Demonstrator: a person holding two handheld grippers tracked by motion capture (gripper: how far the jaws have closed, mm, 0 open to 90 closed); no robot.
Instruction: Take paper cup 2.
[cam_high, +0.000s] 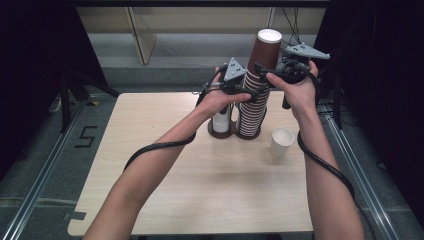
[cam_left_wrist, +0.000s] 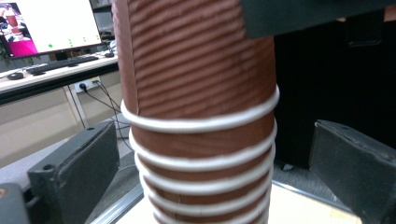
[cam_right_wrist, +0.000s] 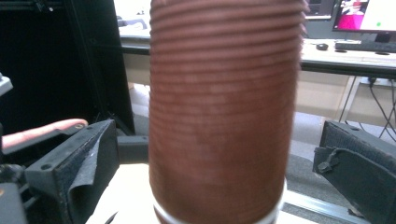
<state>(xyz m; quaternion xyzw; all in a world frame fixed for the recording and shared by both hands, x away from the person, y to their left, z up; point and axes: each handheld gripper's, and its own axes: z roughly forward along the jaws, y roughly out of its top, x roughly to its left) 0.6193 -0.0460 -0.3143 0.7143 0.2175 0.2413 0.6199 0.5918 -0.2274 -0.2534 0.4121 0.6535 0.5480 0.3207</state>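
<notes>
Two hand-held grippers meet at a tall stack of brown ribbed paper cups (cam_high: 256, 85), white rims ringing its lower half, standing on the tabletop (cam_high: 200, 190). We see the left hand-held gripper (cam_high: 255, 90) spread wide, its jaws either side of the stack's middle without touching. Higher up, the right hand-held gripper (cam_high: 262, 67) is equally unclenched around the top cup (cam_right_wrist: 224, 112). Below the right one stands a single white cup (cam_high: 281, 142).

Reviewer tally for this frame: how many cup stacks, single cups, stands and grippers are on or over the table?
Brown cup stack: 1
Short white cup stack: 1
Single white cup: 1
Brown stand: 1
Grippers, left gripper and right gripper: 2
Total: 6
</notes>
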